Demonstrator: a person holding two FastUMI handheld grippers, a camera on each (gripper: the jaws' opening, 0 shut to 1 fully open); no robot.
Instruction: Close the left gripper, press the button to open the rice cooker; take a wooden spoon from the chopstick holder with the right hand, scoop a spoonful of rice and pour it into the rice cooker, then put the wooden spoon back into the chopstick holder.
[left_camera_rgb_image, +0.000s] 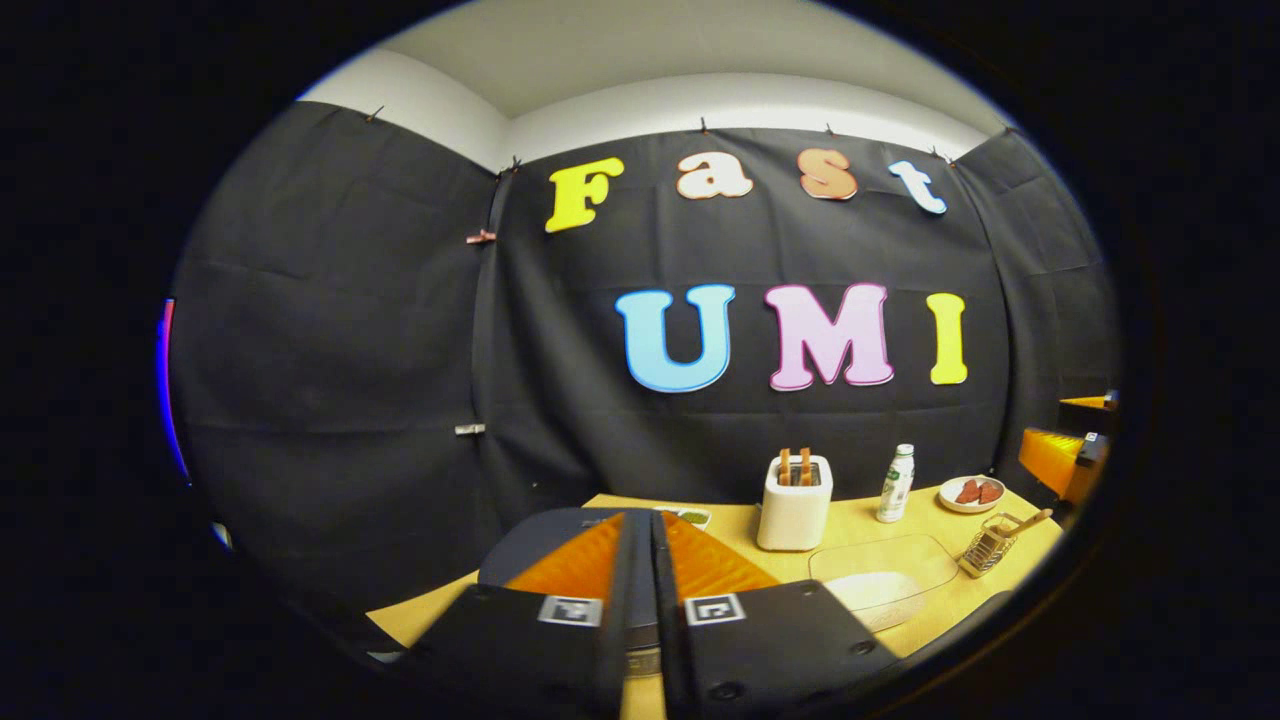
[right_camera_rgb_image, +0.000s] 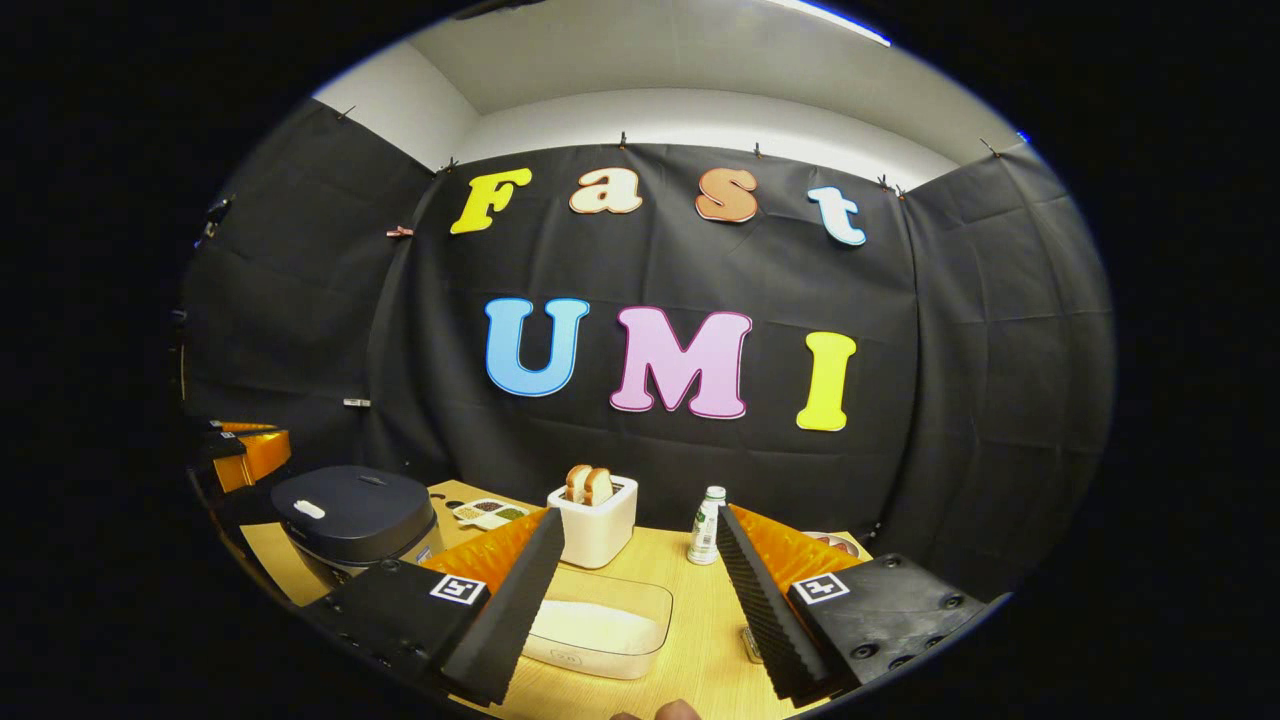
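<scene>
Left gripper (left_camera_rgb_image: 641, 560) pressed together, above dark rice cooker (right_camera_rgb_image: 352, 517), lid down; right gripper (right_camera_rgb_image: 640, 560) spread wide, holding nothing; wooden spoon (left_camera_rgb_image: 1020, 523) in chopstick holder (left_camera_rgb_image: 988, 546) at table's (left_camera_rgb_image: 860, 525) right end, handle slanting up-right; rice container (right_camera_rgb_image: 600, 625) just ahead.

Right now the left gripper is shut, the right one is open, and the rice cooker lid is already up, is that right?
Not quite: the rice cooker lid is still down, as the right gripper view shows. The left gripper is shut and the right gripper is open, as you said.
</scene>
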